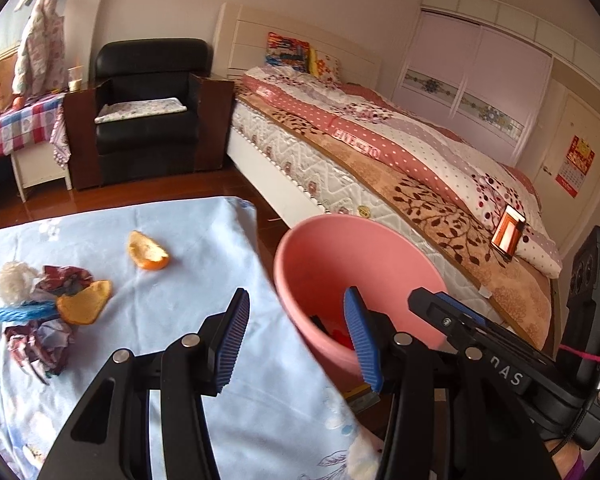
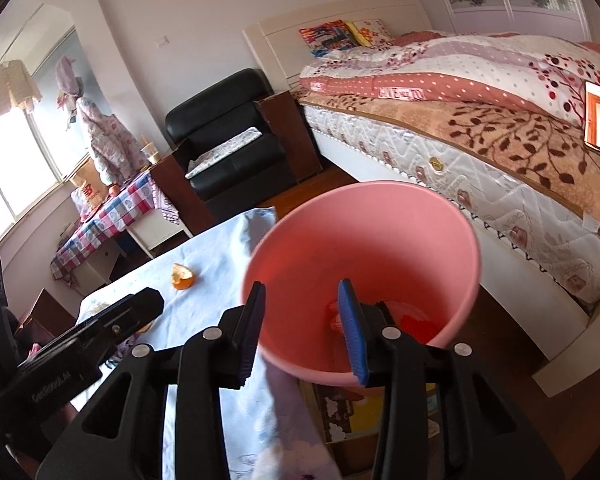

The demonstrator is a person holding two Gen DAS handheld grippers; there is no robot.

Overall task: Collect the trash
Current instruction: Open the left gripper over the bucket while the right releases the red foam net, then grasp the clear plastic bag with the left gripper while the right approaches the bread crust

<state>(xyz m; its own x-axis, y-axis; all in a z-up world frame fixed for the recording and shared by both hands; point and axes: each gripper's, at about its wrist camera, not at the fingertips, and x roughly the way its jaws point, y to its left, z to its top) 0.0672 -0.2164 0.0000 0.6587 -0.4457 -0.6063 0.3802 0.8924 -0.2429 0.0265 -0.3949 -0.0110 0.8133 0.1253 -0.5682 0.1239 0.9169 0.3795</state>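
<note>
A pink bin (image 1: 364,256) stands beside the table with the light blue cloth (image 1: 172,320); red scraps lie at its bottom (image 2: 416,324). On the cloth lie two orange peels (image 1: 148,252) (image 1: 85,303), crumpled paper (image 1: 36,344), a white fluffy wad (image 1: 12,280) and a blue net (image 1: 20,314). My left gripper (image 1: 300,340) is open and empty, over the table edge by the bin. My right gripper (image 2: 306,332) is open and empty over the bin's near rim (image 2: 364,280). One peel shows in the right wrist view (image 2: 182,277).
A bed (image 1: 380,152) runs close behind the bin, with a phone (image 1: 509,232) on it. A black armchair (image 1: 148,108) and a side table with a checked cloth (image 1: 12,128) stand beyond the table. The floor is dark wood.
</note>
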